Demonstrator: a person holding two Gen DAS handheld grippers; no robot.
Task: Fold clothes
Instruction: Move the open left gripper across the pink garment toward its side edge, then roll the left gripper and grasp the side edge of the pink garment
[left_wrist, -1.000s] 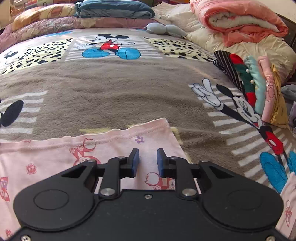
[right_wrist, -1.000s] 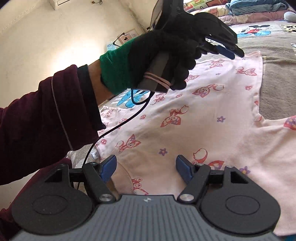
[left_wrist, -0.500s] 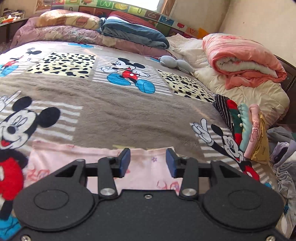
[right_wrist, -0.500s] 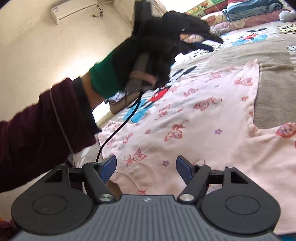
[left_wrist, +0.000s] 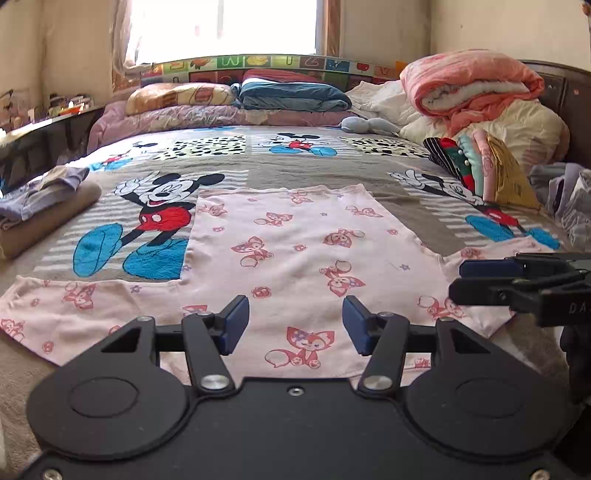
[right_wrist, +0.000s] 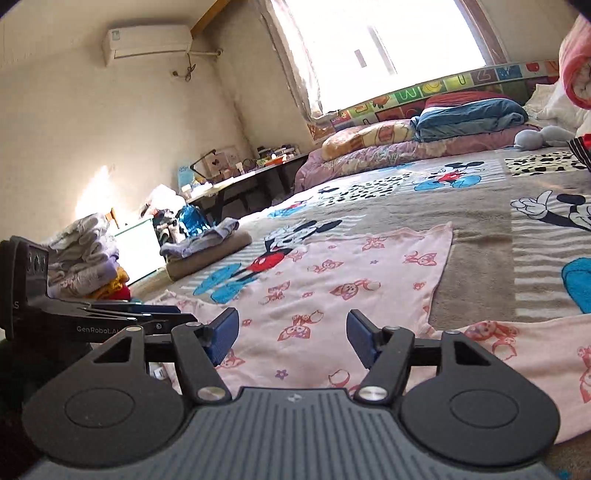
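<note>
We note the pink shirt (left_wrist: 295, 251) flat on the bed, long axis running away from both tongs, left gripper (left_wrist: 291, 325) spread and empty over its near edge, right gripper (right_wrist: 291, 339) closing on nothing beside it.

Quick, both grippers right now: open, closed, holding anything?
Left gripper: open, holding nothing, above the pink shirt.
Right gripper: open, jaws closing, nothing between them.
</note>
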